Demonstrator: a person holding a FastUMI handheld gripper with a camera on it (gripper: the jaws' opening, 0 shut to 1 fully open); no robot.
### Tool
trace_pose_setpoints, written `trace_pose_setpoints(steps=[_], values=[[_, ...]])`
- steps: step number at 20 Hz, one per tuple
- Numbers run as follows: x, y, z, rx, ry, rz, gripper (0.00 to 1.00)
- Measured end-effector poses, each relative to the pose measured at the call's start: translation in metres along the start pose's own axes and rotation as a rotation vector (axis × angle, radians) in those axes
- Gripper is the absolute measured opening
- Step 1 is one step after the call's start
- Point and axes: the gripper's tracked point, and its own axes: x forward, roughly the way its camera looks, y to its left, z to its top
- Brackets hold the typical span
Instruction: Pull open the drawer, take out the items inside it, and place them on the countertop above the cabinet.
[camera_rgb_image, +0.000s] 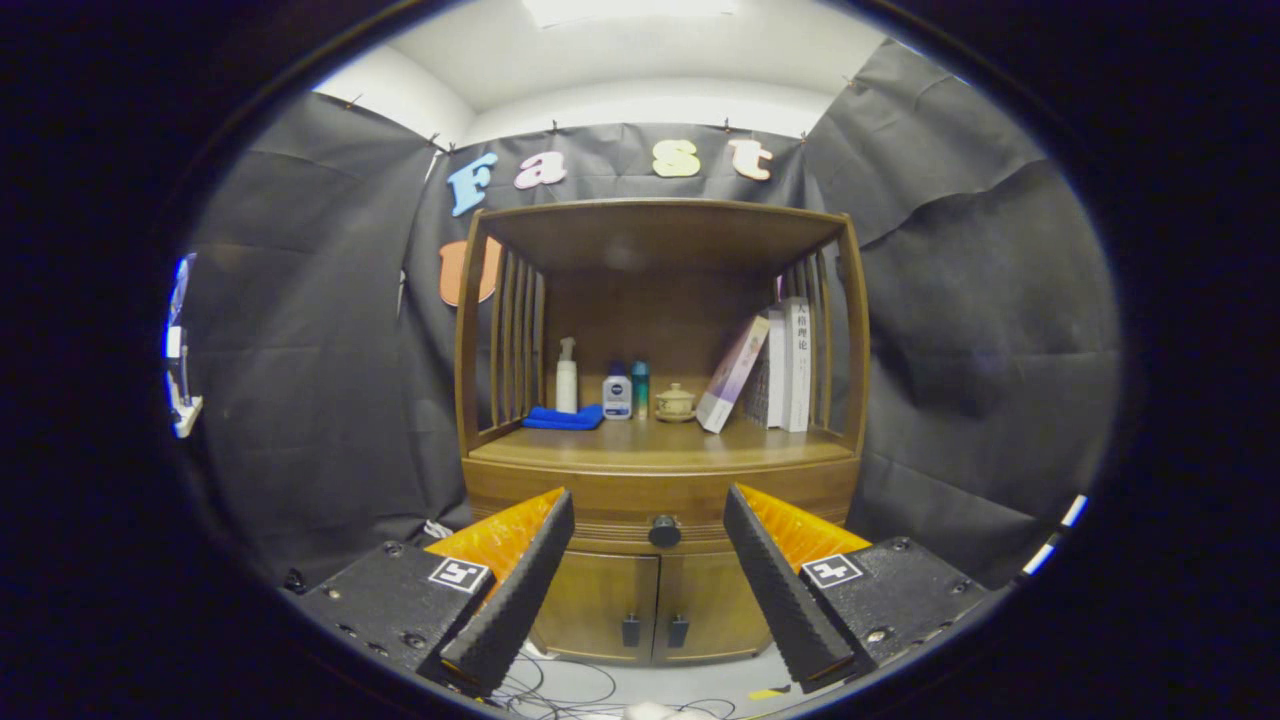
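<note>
A wooden cabinet (660, 470) stands straight ahead against the black cloth wall. Its drawer (600, 505) is closed, with a round dark knob (664, 531) at the middle of its front. My gripper (650, 520) is open, some way short of the cabinet, and the knob appears in the gap between the two fingers. Nothing is held. The countertop (650, 445) above the drawer is a shelf with slatted sides. The drawer's contents are hidden.
On the countertop lie a blue cloth (563, 417), a white spray bottle (566, 385), two small bottles (618, 394), a small lidded pot (675, 402) and several books (775, 365) at the right. Two lower doors (650, 605) sit under the drawer. Cables (560, 690) trail on the floor.
</note>
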Motion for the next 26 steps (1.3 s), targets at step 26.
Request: trace_pose_setpoints(steps=[26], values=[[0.191,-0.012,-0.104,-0.007,0.127,-0.006,0.99]])
